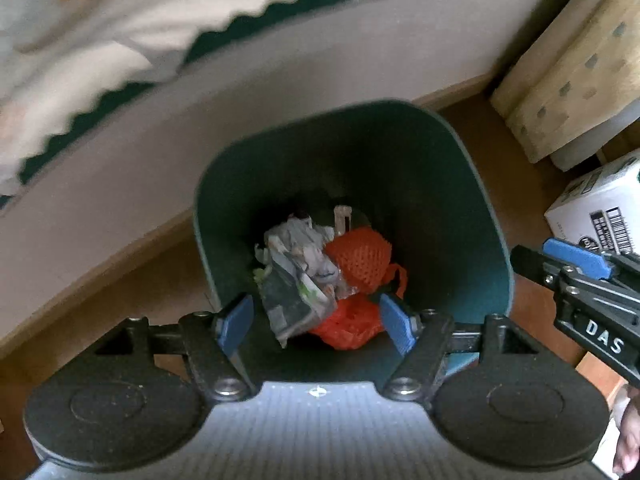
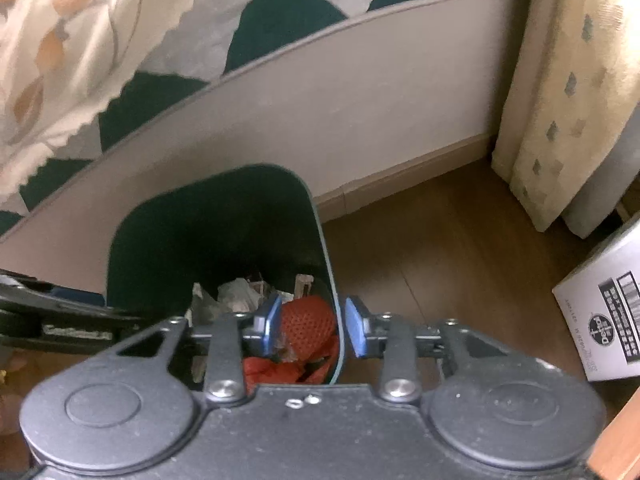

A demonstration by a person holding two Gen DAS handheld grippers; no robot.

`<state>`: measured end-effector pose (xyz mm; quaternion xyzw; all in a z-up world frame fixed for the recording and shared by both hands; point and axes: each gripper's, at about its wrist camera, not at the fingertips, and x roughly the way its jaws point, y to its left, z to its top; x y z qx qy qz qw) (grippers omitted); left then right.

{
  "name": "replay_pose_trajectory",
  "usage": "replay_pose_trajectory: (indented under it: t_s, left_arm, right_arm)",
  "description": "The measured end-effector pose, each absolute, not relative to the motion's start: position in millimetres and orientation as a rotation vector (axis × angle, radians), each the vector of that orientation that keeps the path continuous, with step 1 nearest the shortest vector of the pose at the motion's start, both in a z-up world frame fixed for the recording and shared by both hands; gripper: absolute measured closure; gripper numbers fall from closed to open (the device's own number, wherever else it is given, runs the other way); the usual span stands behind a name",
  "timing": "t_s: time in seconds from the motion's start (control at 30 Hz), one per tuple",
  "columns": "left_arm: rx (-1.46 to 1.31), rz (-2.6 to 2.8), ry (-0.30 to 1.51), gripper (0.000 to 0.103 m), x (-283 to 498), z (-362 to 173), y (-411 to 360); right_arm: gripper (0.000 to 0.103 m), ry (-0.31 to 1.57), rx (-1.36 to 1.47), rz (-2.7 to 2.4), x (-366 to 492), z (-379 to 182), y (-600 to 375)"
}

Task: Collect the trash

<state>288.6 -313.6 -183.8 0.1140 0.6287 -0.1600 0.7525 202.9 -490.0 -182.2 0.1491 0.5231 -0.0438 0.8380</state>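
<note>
A: Left wrist view: left tool (image 1: 316, 326) wide apart, holding nothing, above the green bin (image 1: 404, 152). Crumpled wrappers (image 1: 298, 268) and orange netting (image 1: 362, 264) lie at the bottom.

B: Right wrist view: right tool (image 2: 310, 326) spread, empty, straddling the bin's rim (image 2: 326, 264). No loose trash visible on the floor (image 2: 440, 240); collection looks mostly done.

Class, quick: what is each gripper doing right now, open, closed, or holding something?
Left gripper: open, holding nothing, above the green bin.
Right gripper: open, holding nothing, straddling the bin's rim.
</note>
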Motion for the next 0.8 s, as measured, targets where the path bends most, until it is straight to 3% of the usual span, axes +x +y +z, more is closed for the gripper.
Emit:
replay_pose_trajectory:
  t_s: [0.07,0.17,0.27,0.6,0.8]
  left_arm:
    - [0.247,-0.349,1.337,0.034,281,-166,-309]
    - [0.238,-0.351,1.286,0.034,269,-143,-304]
    - [0.217,-0.352,1.232,0.034,256,-115,-296]
    - [0.152,-0.344,1.09,0.033,210,-38,-270]
    - [0.11,-0.334,1.028,0.026,175,-10,-252]
  right_arm:
    - [0.068,1.098,0.326,-0.103,194,-174,-492]
    - [0.055,1.047,0.302,-0.124,184,-156,-493]
    - [0.053,0.983,0.307,-0.178,176,-134,-498]
    - [0.03,0.932,0.338,-0.097,136,-71,-476]
    - [0.021,0.898,0.312,-0.052,104,-40,-459]
